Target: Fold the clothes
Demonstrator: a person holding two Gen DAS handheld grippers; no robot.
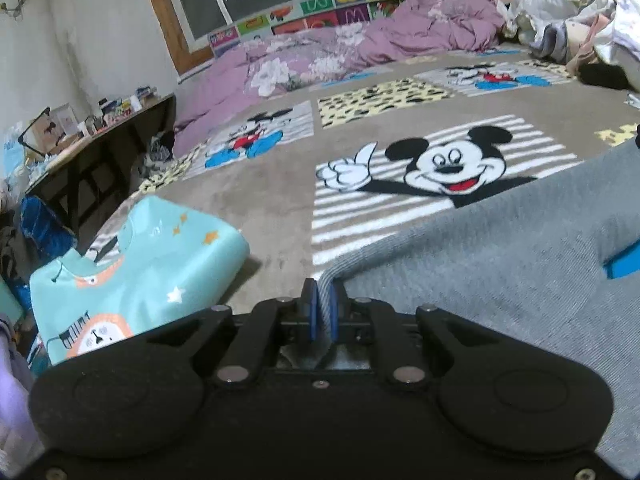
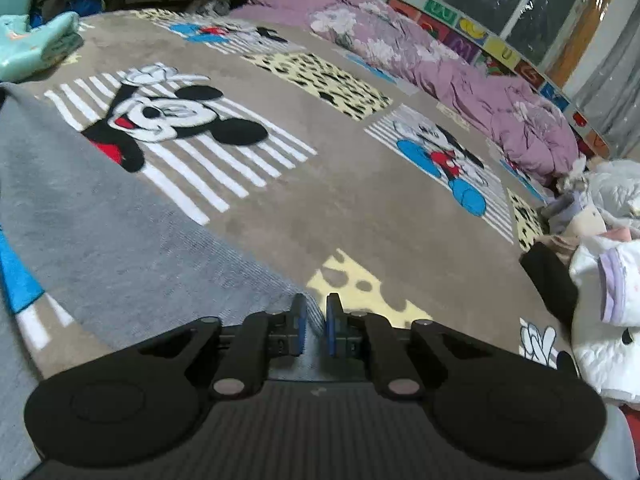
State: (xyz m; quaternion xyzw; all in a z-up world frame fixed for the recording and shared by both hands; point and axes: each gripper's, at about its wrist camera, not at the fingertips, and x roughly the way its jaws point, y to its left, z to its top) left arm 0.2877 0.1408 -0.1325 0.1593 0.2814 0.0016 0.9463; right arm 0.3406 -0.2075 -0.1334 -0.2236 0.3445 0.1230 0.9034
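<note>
My left tool point(image 1: 323, 300) pinched edge of grey garment point(image 1: 500, 264), pads tight on fabric. My right tool point(image 2: 316, 312) narrow, corner of same garment point(image 2: 100, 216) between pads. Garment lay spread over cartoon blanket point(image 1: 280, 192) on bed. Folded teal shirt point(image 1: 136, 272) lay left, apart.

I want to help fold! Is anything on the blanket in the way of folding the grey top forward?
Nothing visible is. Both grippers already pinch the grey top: the left gripper and the right gripper. Ahead is bare Mickey blanket. The folded teal shirt lies off to the left, and the clothes pile off to the right.
</note>
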